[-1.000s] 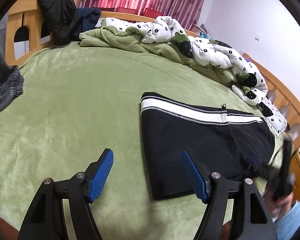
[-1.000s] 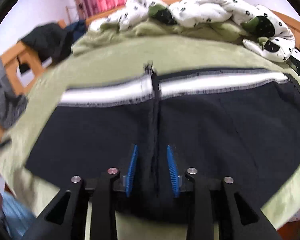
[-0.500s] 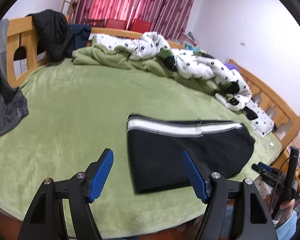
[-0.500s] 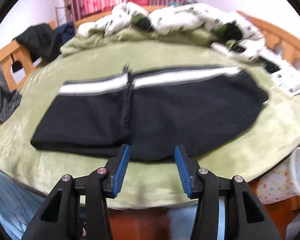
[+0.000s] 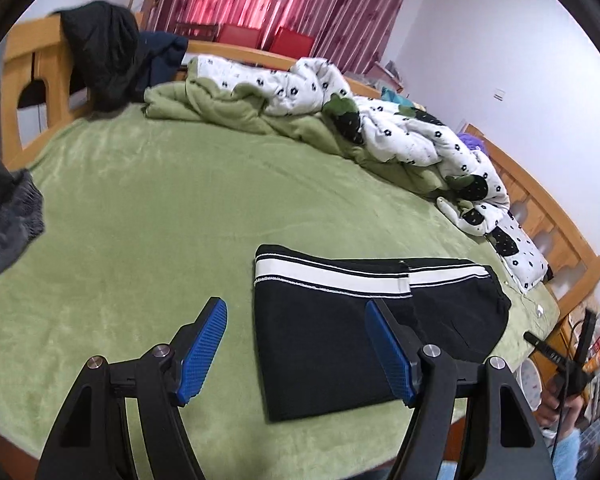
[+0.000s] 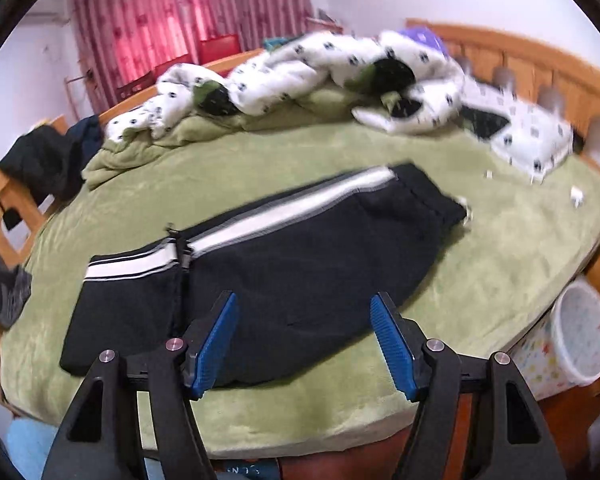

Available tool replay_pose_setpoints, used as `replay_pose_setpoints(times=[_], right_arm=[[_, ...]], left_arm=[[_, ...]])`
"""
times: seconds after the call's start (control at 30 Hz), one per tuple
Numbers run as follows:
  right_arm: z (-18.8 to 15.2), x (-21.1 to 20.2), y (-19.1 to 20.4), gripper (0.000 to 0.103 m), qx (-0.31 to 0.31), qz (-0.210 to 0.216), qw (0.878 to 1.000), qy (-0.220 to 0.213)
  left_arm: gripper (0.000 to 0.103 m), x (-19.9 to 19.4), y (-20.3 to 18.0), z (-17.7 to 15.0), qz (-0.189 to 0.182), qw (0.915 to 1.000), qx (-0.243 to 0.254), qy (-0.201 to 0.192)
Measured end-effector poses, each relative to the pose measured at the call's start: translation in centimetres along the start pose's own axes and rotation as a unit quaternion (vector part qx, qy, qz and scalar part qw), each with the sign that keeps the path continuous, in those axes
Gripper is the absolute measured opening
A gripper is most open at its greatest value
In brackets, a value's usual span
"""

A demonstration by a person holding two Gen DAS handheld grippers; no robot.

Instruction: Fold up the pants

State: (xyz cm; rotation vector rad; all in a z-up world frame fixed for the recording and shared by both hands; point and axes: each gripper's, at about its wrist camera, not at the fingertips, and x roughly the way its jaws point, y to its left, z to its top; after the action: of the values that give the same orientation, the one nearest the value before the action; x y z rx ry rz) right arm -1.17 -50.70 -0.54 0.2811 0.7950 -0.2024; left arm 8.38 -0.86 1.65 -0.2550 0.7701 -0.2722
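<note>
Left wrist view: we see the left gripper (image 5: 296, 344) with jaws wide apart, nothing between them, above the green blanket (image 5: 148, 216). Right wrist view: the right gripper (image 6: 304, 344) has jaws opening, empty, clear of cloth. Black pants (image 6: 284, 276) lie folded at frame centre, white side stripe along the upper edge, near the bed's front edge. We judge them soft, light, limp, likely to sag and slide on the plush. Best hold: pinch all layers at the two end corners, one per gripper.

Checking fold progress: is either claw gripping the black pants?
No: the left claw and right claw hang open above the pants.
</note>
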Motion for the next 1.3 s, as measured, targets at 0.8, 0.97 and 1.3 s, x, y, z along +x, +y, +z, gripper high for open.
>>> replay_pose_setpoints(times=[0.8,0.97,1.3], right_arm=[[3.9,21.3,-12.3,0.058,0.150,-0.050,0.987,0.026],[5.2,21.0,-10.9,0.014,0.131,-0.078,0.988,0.014],[12.3,10.9,0.3,0.012,0.045,-0.072,0.993,-0.078]], left_arm=[[0.037,21.7,3.8,-3.8,-0.079,0.9879,-0.023,0.132],[0.011,20.9,2.8,-2.4,-0.064,0.9910,-0.031,0.113],[0.009,13.6,0.8,4.0,-0.088,0.9945,-0.047,0.033]])
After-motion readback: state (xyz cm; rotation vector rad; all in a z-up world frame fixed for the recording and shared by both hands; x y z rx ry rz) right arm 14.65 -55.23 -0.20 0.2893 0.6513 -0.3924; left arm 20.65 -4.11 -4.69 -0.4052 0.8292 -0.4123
